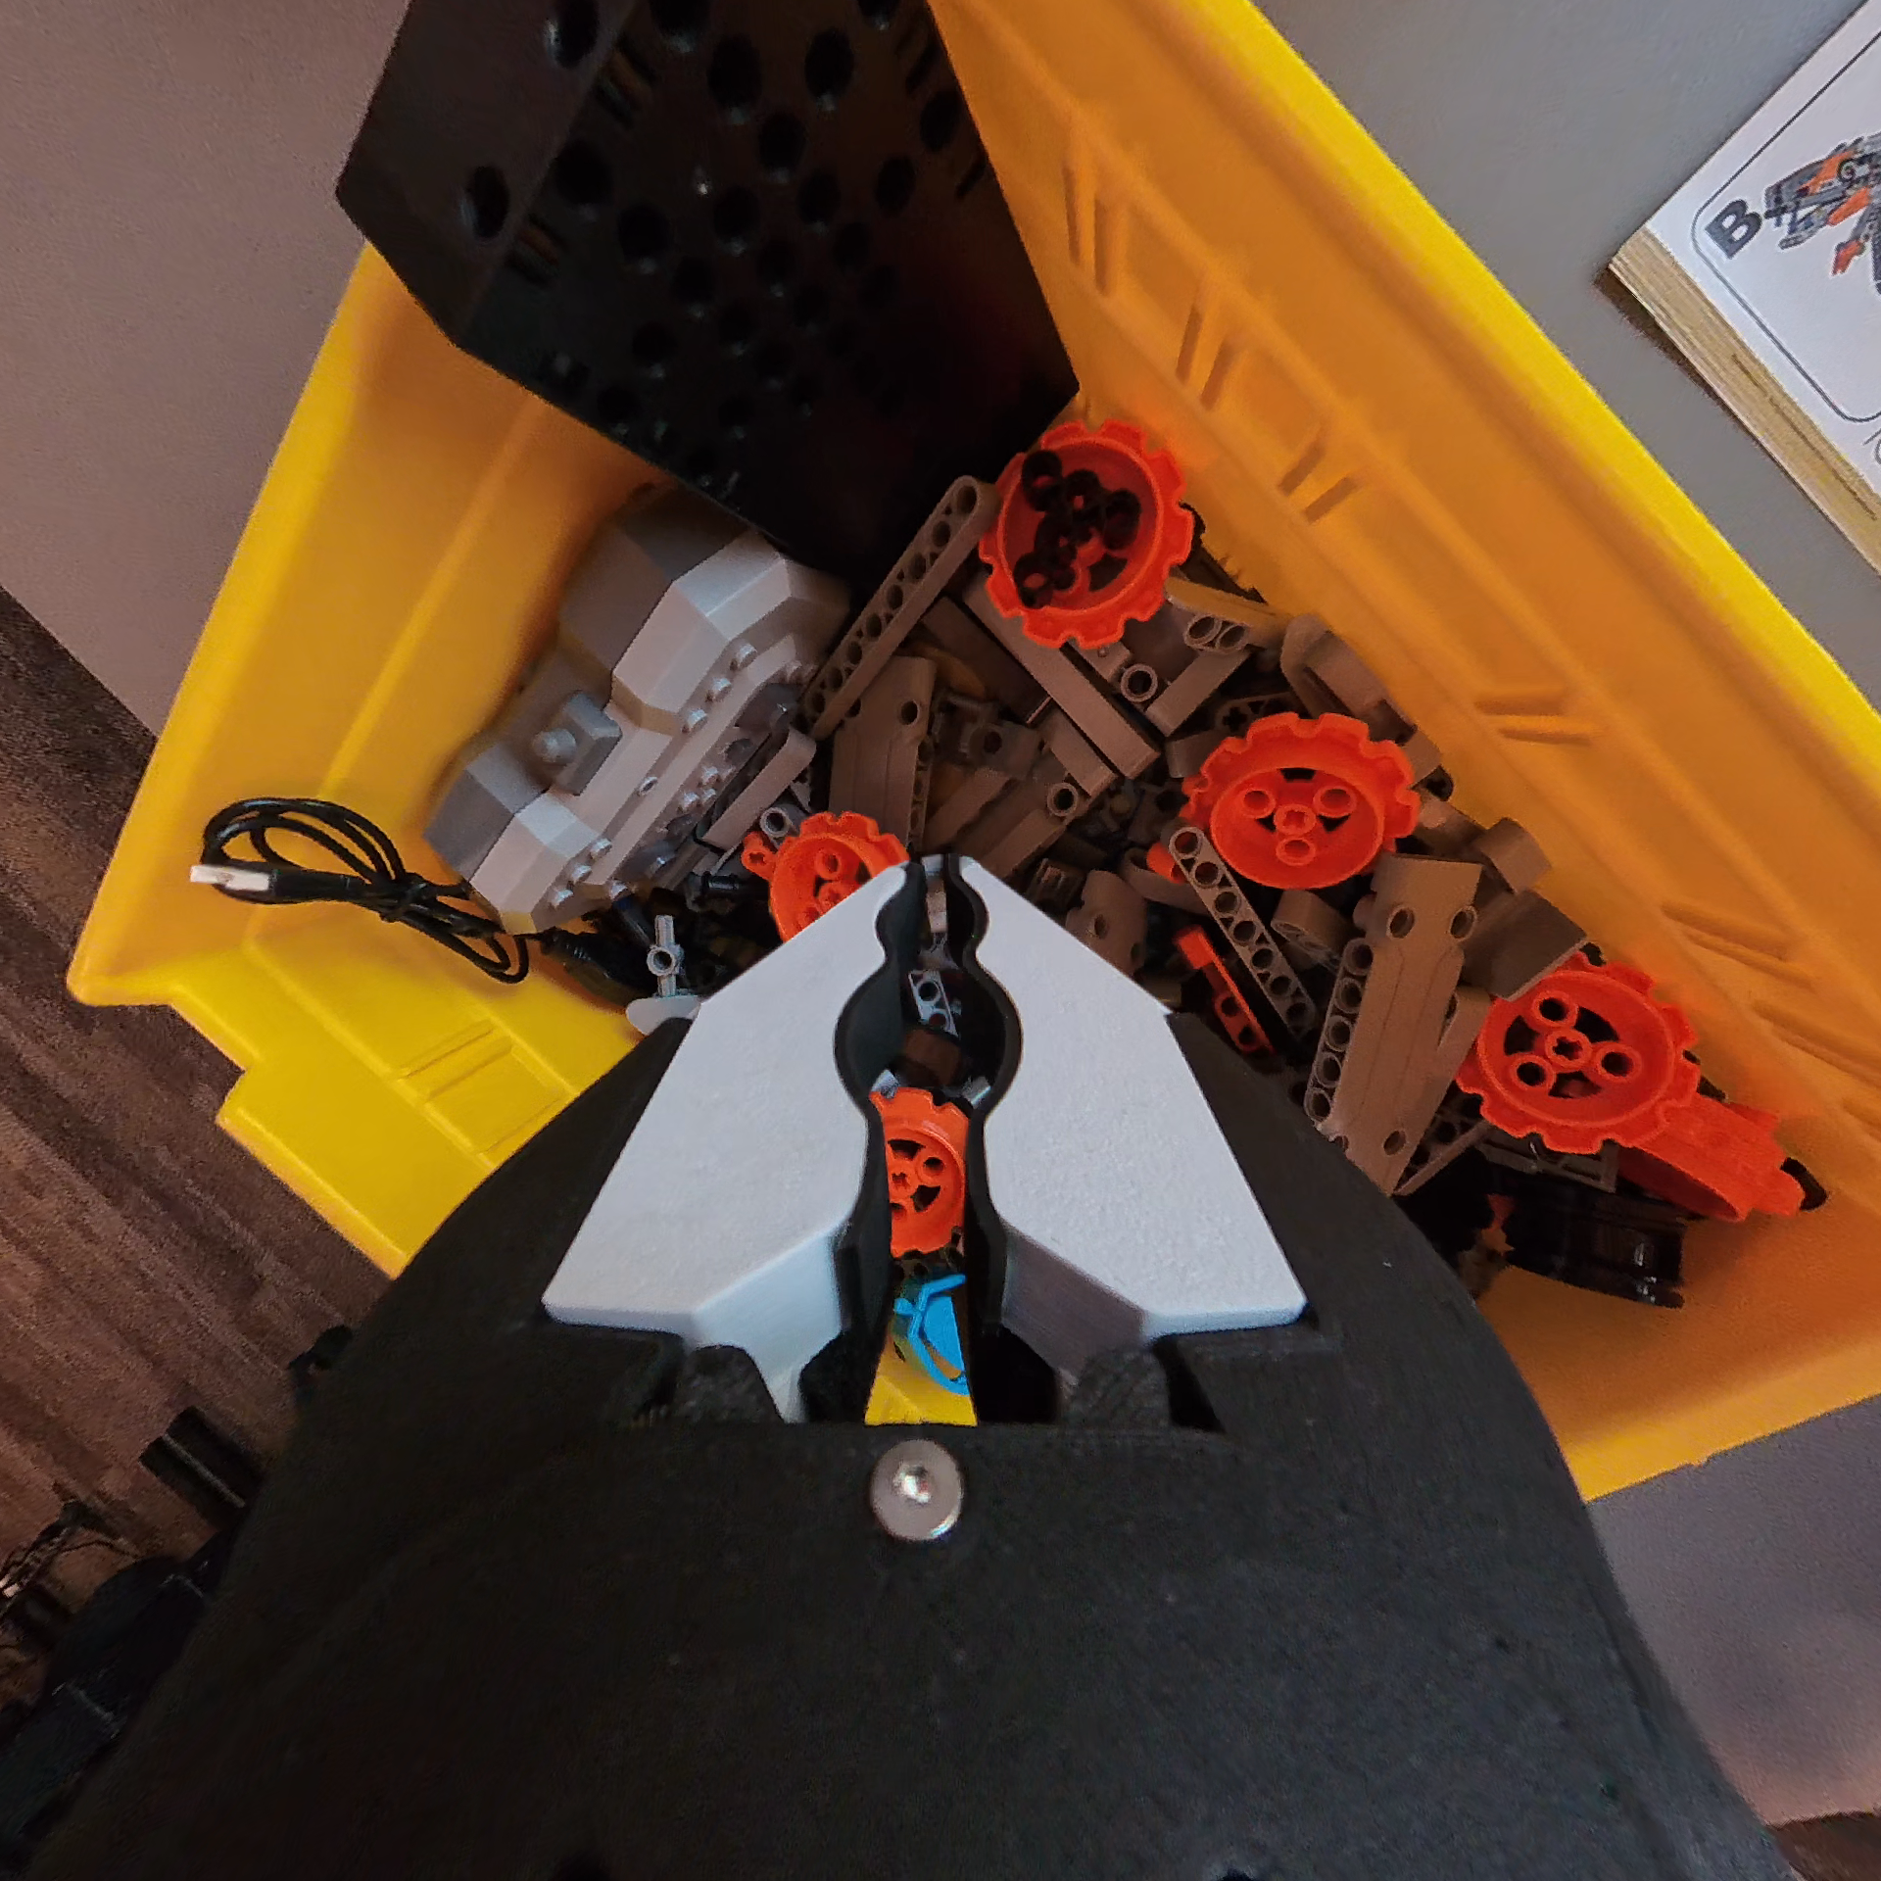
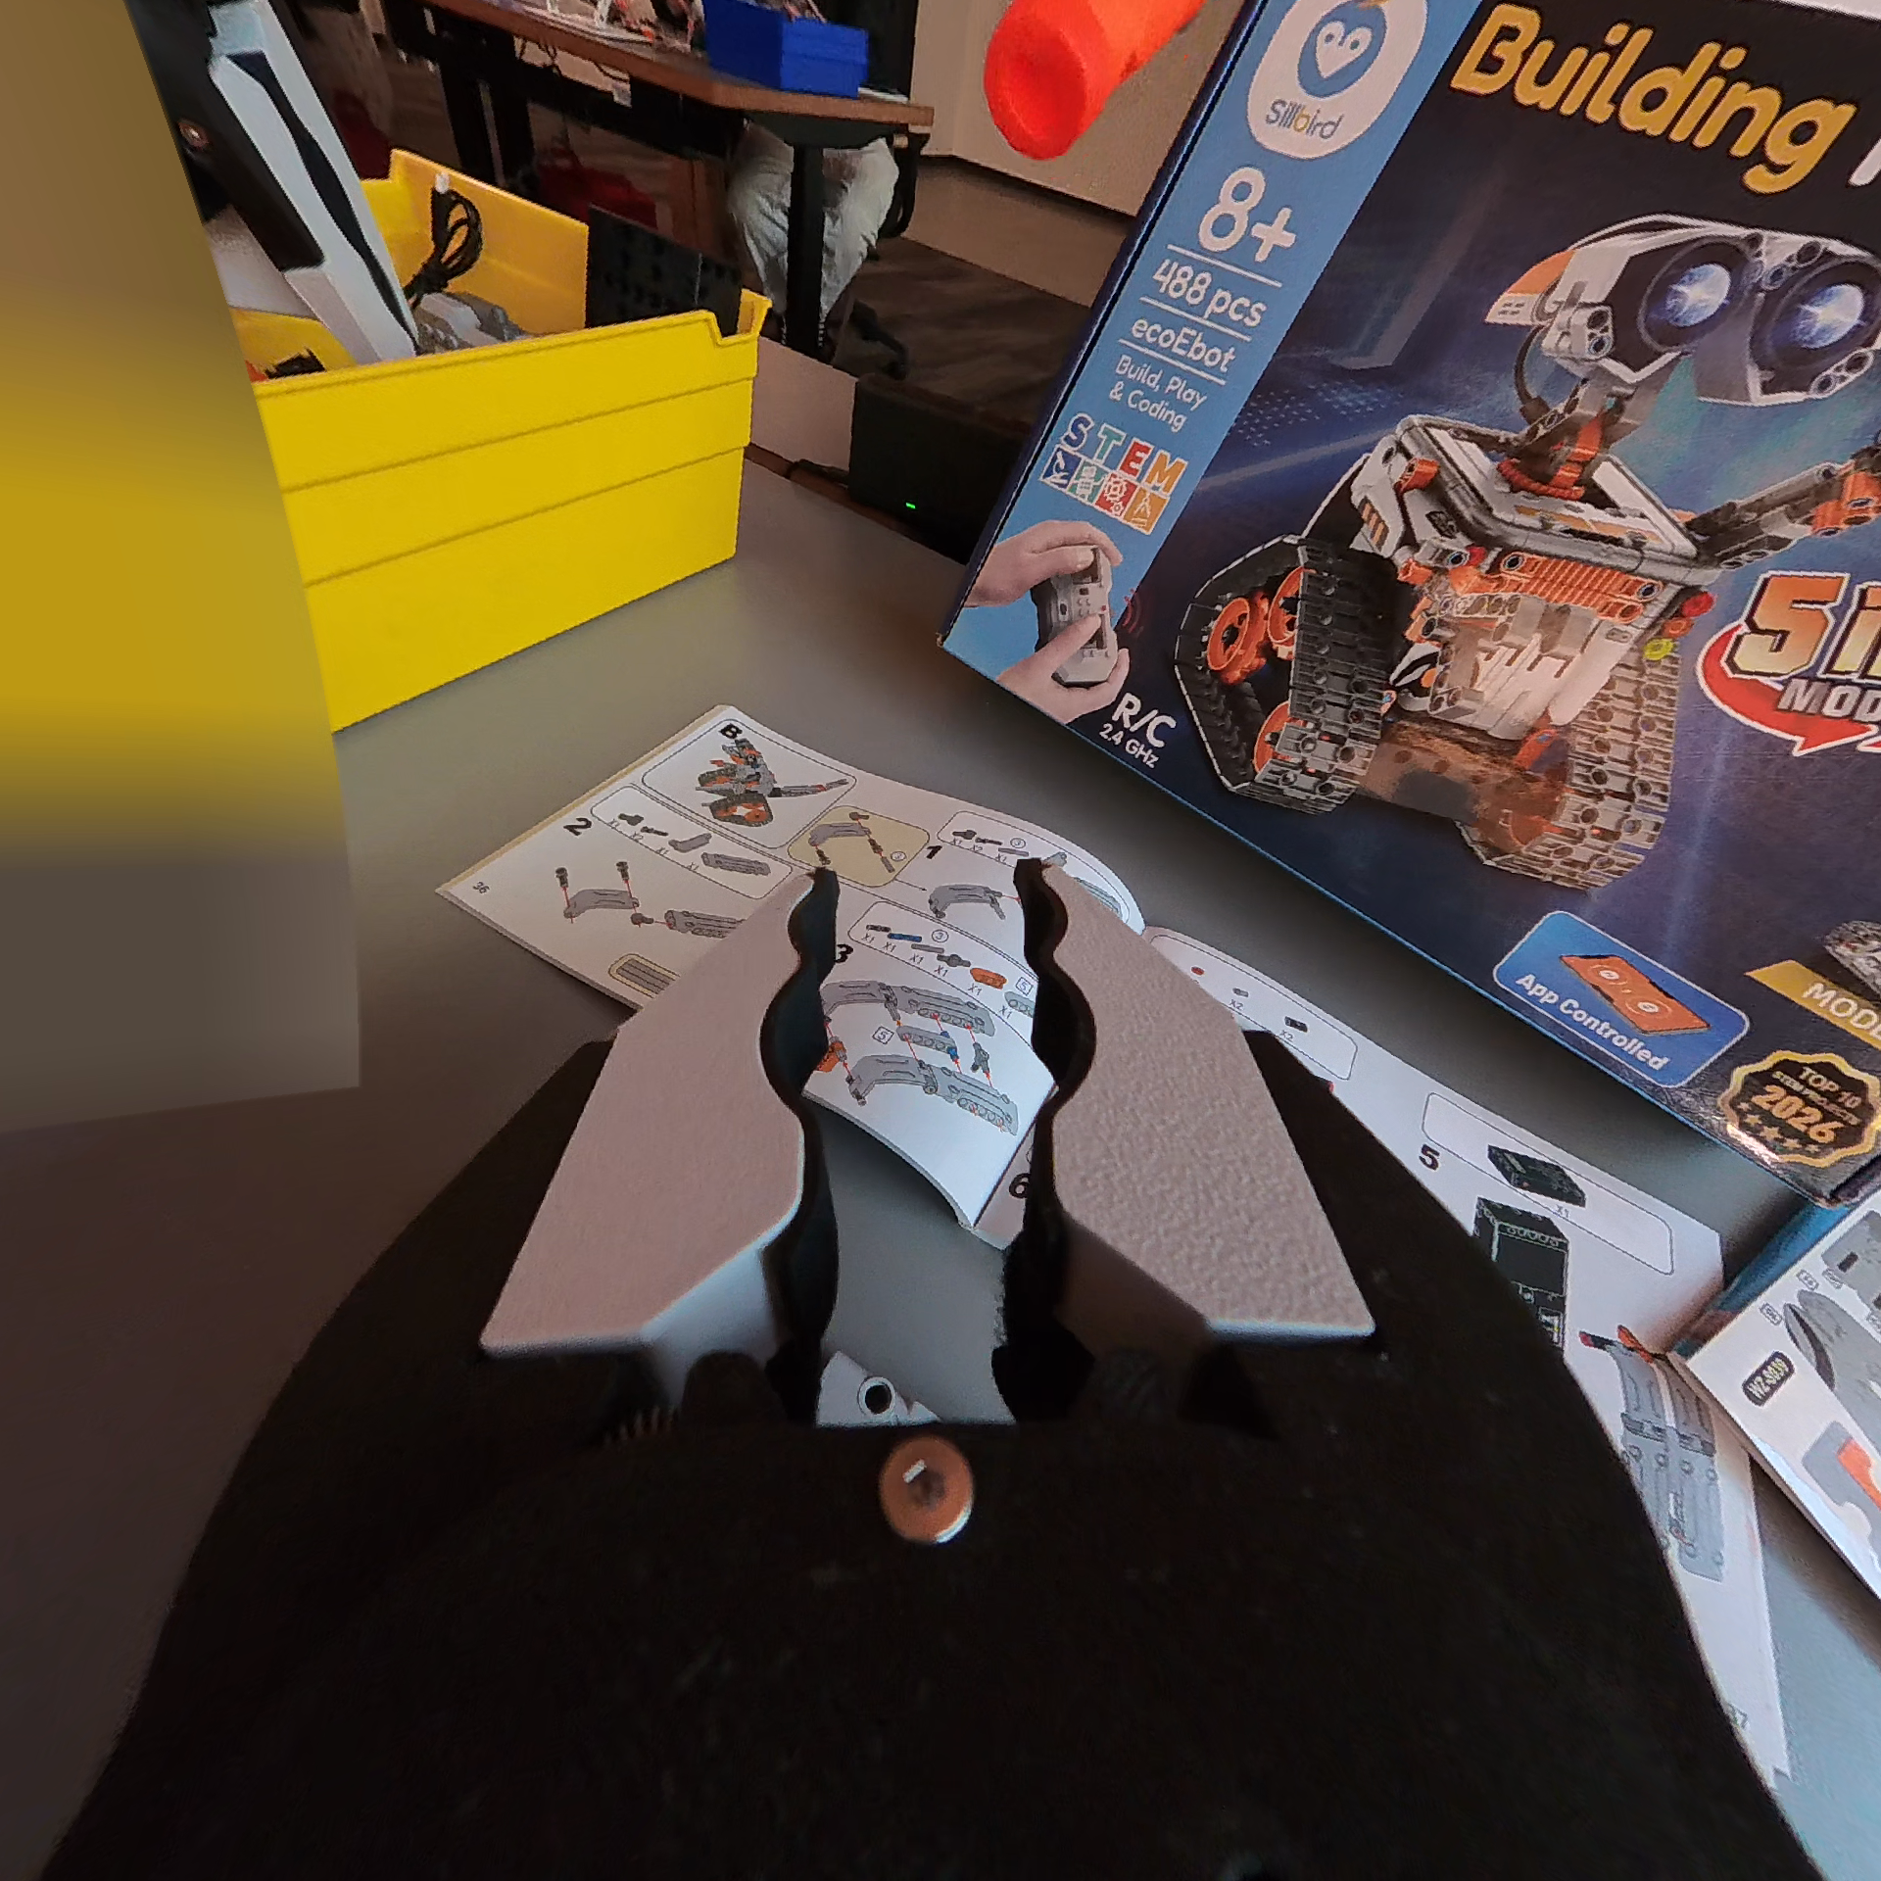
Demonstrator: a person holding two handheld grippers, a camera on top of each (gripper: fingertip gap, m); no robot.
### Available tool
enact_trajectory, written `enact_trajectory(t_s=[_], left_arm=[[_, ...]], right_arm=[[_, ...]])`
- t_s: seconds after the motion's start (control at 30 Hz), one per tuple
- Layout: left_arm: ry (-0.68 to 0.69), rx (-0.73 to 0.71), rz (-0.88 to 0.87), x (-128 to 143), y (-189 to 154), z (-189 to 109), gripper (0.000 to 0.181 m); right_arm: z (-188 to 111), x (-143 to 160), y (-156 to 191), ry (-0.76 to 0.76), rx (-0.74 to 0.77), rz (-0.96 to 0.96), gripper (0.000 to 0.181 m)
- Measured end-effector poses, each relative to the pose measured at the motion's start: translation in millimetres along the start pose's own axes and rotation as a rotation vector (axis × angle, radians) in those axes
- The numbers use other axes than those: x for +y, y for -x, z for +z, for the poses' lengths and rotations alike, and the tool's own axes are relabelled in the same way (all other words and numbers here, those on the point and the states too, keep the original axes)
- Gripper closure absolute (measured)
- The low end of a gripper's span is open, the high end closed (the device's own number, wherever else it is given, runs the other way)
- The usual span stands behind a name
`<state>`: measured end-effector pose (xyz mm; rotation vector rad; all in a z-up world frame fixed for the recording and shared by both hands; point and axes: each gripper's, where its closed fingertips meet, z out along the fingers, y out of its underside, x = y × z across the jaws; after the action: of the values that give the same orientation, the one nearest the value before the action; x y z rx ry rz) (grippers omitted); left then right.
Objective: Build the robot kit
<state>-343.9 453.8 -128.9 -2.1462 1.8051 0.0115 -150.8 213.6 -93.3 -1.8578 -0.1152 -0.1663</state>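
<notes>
My left gripper [image 1: 938, 875] hangs over a yellow bin [image 1: 1323, 356] full of grey, black and orange building parts. Its jaws are nearly closed and pinch a small grey piece [image 1: 936, 904] at the tips, just above the pile. Orange toothed wheels [image 1: 1298, 804] lie among grey beams [image 1: 1237, 926]. My right gripper [image 2: 928, 875] is open and empty, low over an open instruction booklet [image 2: 713, 814] on the grey table [image 2: 814, 631]. In the right wrist view the bin [image 2: 509, 509] stands at the far left, with the left gripper's white and black body [image 2: 305, 234] reaching into it.
In the bin lie a black perforated plate [image 1: 713, 224], a grey motor block [image 1: 631, 702] and a black cable [image 1: 336, 865]. A printed toy box [image 2: 1476, 509] leans at the right, with a leaflet [image 2: 1812, 1374] in front. An orange cylinder [image 2: 1079, 61] shows at the top. The grippers' ends are close to 30 cm from one another. About 6 cm separates my left fingertips from the grey motor block [image 1: 631, 702].
</notes>
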Motion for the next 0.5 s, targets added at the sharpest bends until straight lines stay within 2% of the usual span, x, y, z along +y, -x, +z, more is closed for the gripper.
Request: enact_trajectory(t_s=[0.27, 0.3, 0.4, 0.5], left_arm=[[-0.022, 0.006, -0.014, -2, 0, -4, 0.179], [-0.024, 0.023, -0.023, -2, -2, -2, 0.175], [0.031, 0.002, -0.054, 4, 2, 7, 0.145], [0.107, -0.027, -0.061, 16, 7, 16, 0.141]], right_arm=[[0, 2, -4, 0.007, -0.007, 0.027, 0.146], [0, 2, -3, 0.008, -0.011, 0.029, 0.146], [2, 4, 1, 0.021, -0.029, 0.024, 0.146], [3, 6, 5, 0.031, -0.045, 0.018, 0.146]])
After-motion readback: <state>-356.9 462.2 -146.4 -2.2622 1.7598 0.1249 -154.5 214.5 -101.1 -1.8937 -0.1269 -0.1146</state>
